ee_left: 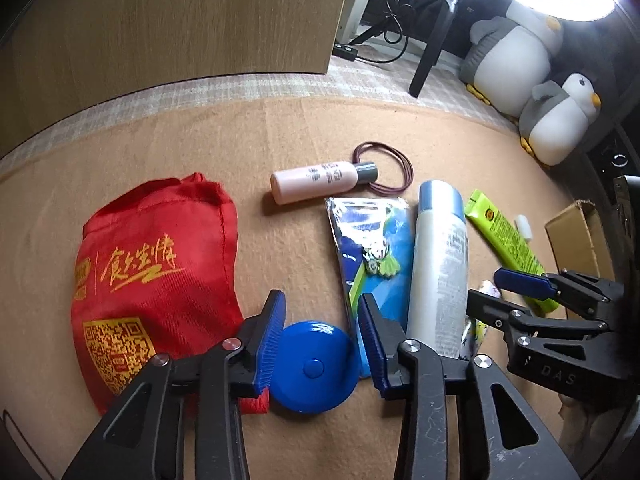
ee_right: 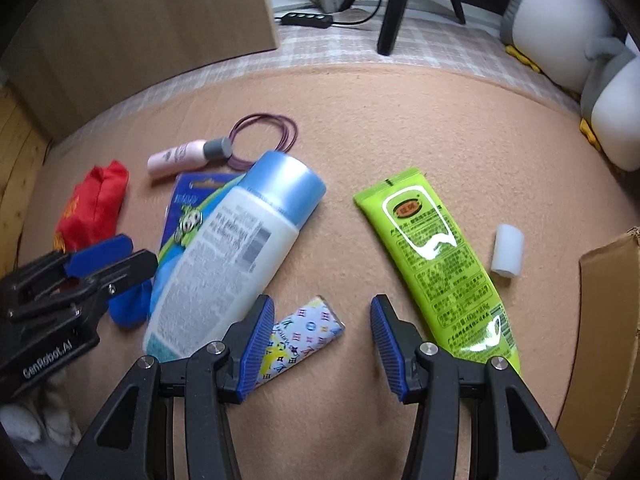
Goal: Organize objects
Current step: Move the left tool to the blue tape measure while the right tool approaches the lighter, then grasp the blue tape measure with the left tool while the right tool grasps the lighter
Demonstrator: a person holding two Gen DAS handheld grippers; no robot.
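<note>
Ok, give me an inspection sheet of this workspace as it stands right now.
Surface: tan felt mat, lying over checked cloth.
Job's things: red bag, pink bottle, hair ties, carded toy, white bottle, green tube, patterned bar, blue disc.
Clutter: small white cylinder beside the green tube.
Grippers: left gripper straddles the blue disc, contact unclear; right gripper open over the patterned bar.
Cables: power strip, corded, beyond the mat.
Surroundings: penguin plushies, cardboard box, wooden panel.
</note>
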